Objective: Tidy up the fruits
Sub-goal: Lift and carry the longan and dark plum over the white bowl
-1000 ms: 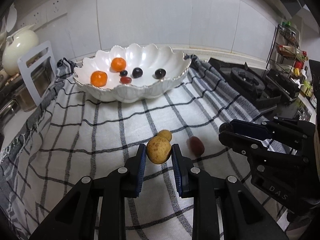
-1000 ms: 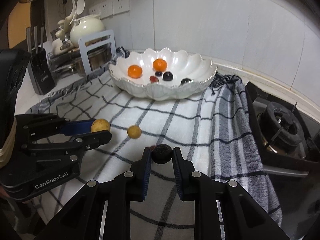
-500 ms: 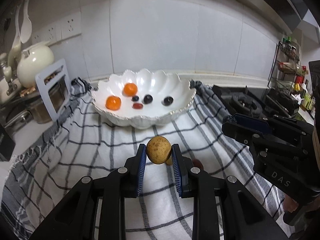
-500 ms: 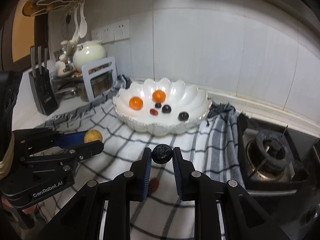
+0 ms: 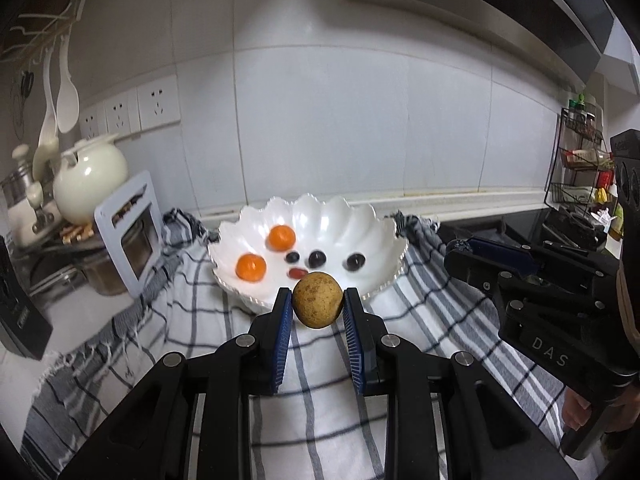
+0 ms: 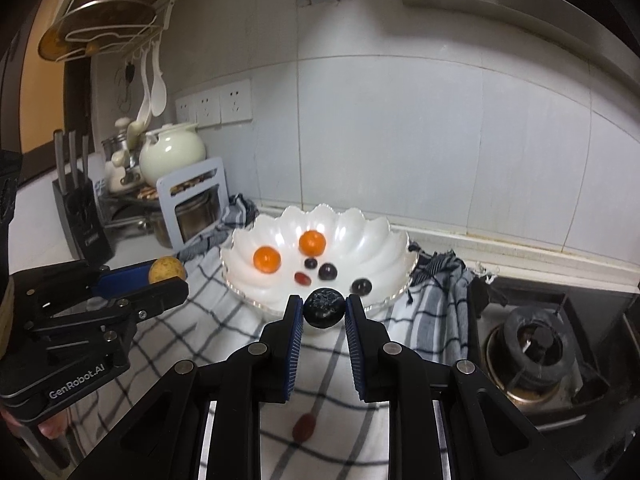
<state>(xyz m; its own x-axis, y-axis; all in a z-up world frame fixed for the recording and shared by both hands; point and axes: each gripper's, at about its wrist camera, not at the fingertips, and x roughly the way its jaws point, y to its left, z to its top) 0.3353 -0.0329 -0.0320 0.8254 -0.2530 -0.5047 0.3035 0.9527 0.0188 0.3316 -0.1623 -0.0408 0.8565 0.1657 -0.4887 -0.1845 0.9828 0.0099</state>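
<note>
Both grippers have risen off the checked cloth (image 5: 192, 320) since a second ago, fruit pinched: left gripper (image 5: 316, 306) jaws on a tan fruit (image 5: 317, 300), right gripper (image 6: 323, 307) on a dark wrinkled fruit (image 6: 323, 307). Carry step (one red fruit (image 6: 303, 429) left on the near cloth); next, advance over the far white bowl (image 5: 384, 236) and release.

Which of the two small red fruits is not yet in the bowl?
The red fruit lying on the checked cloth below the right gripper. The other red one already sits inside the white bowl among the dark fruits.

Cream teapot (image 6: 172, 152), knife block (image 6: 82, 216) left; stove burner (image 6: 534, 344) right.
</note>
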